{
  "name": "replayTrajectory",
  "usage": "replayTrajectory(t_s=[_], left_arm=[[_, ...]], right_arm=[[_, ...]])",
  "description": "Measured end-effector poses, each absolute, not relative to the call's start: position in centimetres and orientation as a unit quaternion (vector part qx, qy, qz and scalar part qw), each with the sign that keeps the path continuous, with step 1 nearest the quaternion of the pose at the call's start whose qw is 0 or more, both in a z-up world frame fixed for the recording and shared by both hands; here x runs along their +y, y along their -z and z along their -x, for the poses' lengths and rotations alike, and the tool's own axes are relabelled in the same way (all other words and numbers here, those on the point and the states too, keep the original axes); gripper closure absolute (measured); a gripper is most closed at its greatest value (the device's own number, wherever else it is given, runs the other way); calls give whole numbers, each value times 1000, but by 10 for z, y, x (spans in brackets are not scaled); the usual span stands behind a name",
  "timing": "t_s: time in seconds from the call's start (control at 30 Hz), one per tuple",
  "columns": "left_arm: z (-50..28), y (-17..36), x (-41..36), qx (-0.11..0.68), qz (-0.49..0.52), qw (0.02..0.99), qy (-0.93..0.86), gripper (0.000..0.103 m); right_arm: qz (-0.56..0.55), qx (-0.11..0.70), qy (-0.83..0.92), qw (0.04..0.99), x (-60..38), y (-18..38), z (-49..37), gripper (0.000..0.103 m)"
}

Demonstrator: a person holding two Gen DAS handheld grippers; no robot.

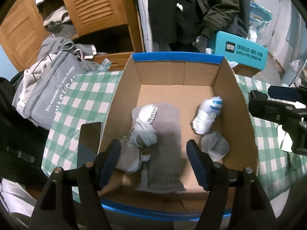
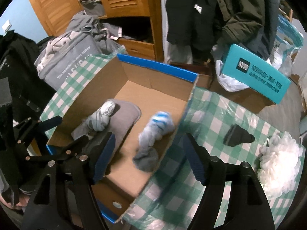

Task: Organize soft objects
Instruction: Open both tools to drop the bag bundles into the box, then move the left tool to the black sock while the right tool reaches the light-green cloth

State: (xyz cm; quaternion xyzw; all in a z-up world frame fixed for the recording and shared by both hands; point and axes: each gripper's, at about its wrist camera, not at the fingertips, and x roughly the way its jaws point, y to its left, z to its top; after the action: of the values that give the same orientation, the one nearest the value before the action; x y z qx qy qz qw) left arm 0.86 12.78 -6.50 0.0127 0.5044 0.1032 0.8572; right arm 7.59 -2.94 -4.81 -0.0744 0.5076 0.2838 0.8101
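An open cardboard box (image 1: 238, 103) with blue-taped rims sits on a table (image 1: 86, 95) covered in green-and-white check, holding soft items: a flat grey mitten (image 1: 165, 149) with a knotted grey-and-white sock bundle (image 1: 143, 130) lying on it at left, and a white-and-blue sock roll (image 1: 207, 115) touching a small grey sock ball (image 1: 214, 143) near the right wall. The left gripper (image 1: 153, 163) hovers above the box's near end, spread wide and empty. The right gripper (image 2: 147, 159) hangs over the box's right wall, also wide and empty. A black dark sock (image 2: 238, 136) and a white mesh puff (image 2: 280, 164) lie on the cloth outside the box.
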Motion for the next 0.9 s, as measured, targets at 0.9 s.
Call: replayTrajectory(t_s=[0.9], left_arm=[[-24,38,46,479,-39,877,-24,27]], right_arm=[[26,511,-193,837,-152,45,-68,28]])
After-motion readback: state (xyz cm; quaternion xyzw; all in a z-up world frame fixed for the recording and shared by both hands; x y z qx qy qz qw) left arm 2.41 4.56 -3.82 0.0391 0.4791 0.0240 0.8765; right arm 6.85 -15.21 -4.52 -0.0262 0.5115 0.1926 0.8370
